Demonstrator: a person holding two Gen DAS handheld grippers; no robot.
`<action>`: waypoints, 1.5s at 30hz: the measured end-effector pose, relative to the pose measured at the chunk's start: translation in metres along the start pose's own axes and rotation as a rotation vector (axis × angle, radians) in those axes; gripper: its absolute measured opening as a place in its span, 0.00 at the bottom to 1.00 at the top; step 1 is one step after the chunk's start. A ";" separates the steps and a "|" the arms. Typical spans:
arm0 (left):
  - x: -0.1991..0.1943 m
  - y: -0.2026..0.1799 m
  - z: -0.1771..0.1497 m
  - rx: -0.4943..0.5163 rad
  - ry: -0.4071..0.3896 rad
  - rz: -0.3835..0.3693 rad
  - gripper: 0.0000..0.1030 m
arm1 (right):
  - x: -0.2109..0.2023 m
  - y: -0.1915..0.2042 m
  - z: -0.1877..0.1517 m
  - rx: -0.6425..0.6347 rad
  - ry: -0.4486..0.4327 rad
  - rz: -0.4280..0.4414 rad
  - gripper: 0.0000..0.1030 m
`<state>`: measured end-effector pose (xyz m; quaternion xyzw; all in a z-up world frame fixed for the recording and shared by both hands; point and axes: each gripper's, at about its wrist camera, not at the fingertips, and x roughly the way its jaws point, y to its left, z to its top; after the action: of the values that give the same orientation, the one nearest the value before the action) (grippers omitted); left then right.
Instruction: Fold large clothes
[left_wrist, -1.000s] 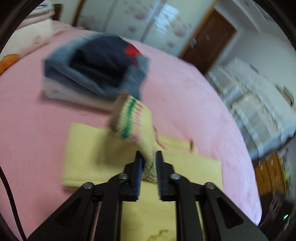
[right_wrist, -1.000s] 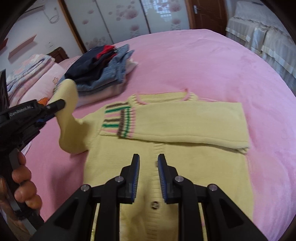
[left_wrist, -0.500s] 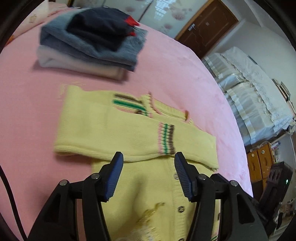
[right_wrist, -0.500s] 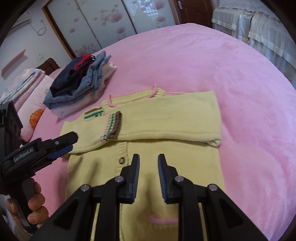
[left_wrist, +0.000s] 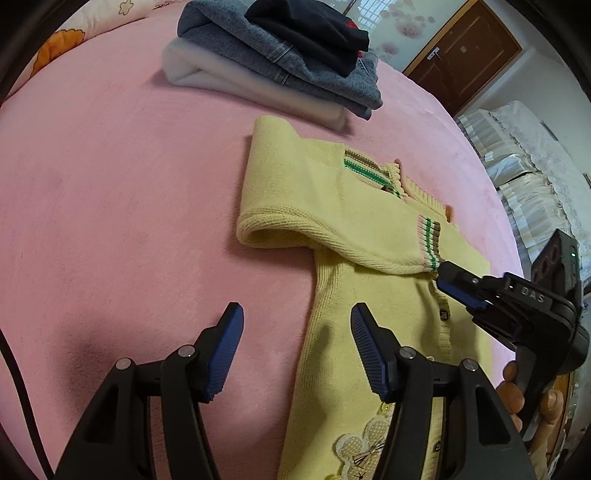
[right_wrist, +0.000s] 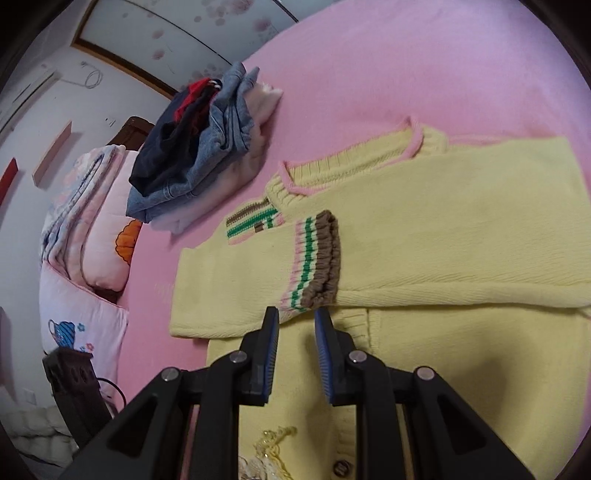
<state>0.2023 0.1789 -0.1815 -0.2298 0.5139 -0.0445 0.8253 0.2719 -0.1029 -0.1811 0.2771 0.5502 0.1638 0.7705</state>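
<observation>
Yellow cardigan (left_wrist: 373, 295) lies flat on the pink bed (left_wrist: 122, 206), buttoned front up, with both sleeves folded across its chest. In the left wrist view, the sleeve (left_wrist: 332, 218) coming from the left shoulder runs to the right, and its striped cuff (left_wrist: 428, 243) ends right by the button line. The right wrist view shows the other sleeve (right_wrist: 461, 240) lying across from the right side, with the striped cuff (right_wrist: 314, 262) of the first sleeve resting on top of it. A flower patch (left_wrist: 362, 446) sits on the near part of the front. The left hand-held gripper (left_wrist: 297, 350) hovers over the bed at the cardigan's left edge, its jaws spread wide and grasping nothing; one finger is above bare pink cover and the other above the yellow knit. The right hand-held gripper (right_wrist: 295, 350) has its jaws narrowed to a small gap with nothing between them, and its tips sit just short of the cuff, over the button line; in the left wrist view it reaches in from the right (left_wrist: 458, 284), held by a hand (left_wrist: 532, 402). Farther back on the bed stands a pile of folded clothes (left_wrist: 280, 62), well apart from the grippers and near the cardigan's collar. Pillows (right_wrist: 99, 240) lie at the far left of the bed.
</observation>
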 end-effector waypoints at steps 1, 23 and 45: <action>-0.001 0.000 0.000 0.001 -0.003 -0.003 0.57 | 0.004 -0.002 0.000 0.016 0.005 -0.012 0.19; -0.004 -0.002 -0.002 -0.006 -0.002 0.018 0.57 | 0.012 0.013 0.009 -0.040 -0.047 -0.097 0.09; 0.024 -0.047 0.010 0.149 0.068 0.022 0.57 | -0.086 -0.056 0.004 -0.174 -0.203 -0.372 0.15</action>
<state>0.2300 0.1335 -0.1774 -0.1603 0.5394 -0.0813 0.8226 0.2433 -0.1960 -0.1490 0.1186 0.4952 0.0370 0.8599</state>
